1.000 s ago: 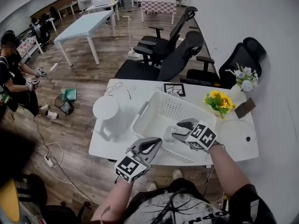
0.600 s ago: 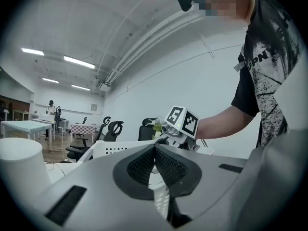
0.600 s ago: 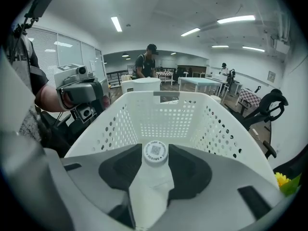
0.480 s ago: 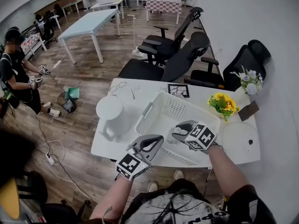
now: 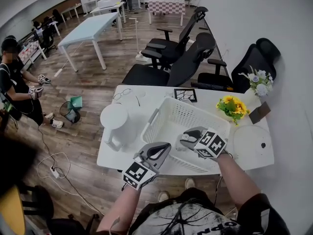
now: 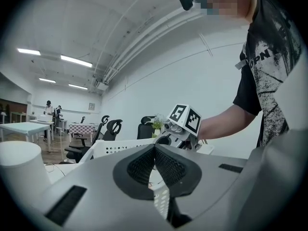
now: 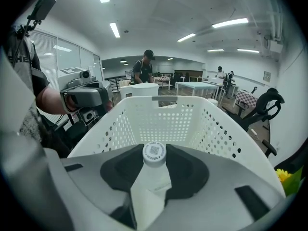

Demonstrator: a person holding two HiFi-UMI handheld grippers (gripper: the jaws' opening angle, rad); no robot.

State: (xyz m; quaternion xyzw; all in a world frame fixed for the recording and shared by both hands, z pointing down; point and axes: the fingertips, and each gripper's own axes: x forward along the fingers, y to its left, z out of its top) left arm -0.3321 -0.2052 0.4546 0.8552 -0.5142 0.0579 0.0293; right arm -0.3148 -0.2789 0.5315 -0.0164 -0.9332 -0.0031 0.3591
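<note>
While your right gripper (image 5: 188,137) is clamped on the small white bottle (image 7: 153,179), capped end pointing forward along the jaws, that bottle hangs over the near part of the white perforated basket (image 5: 193,112), whose hollow lies straight ahead and below. Your left gripper (image 5: 157,150) hovers just to its left, by the basket's near left corner, jaws pressed together on nothing. The basket sits mid-counter (image 5: 155,93), between a white lidded jug (image 5: 116,121) at left and yellow flowers (image 5: 230,106) at right, with office chairs (image 5: 171,70) beyond.
</note>
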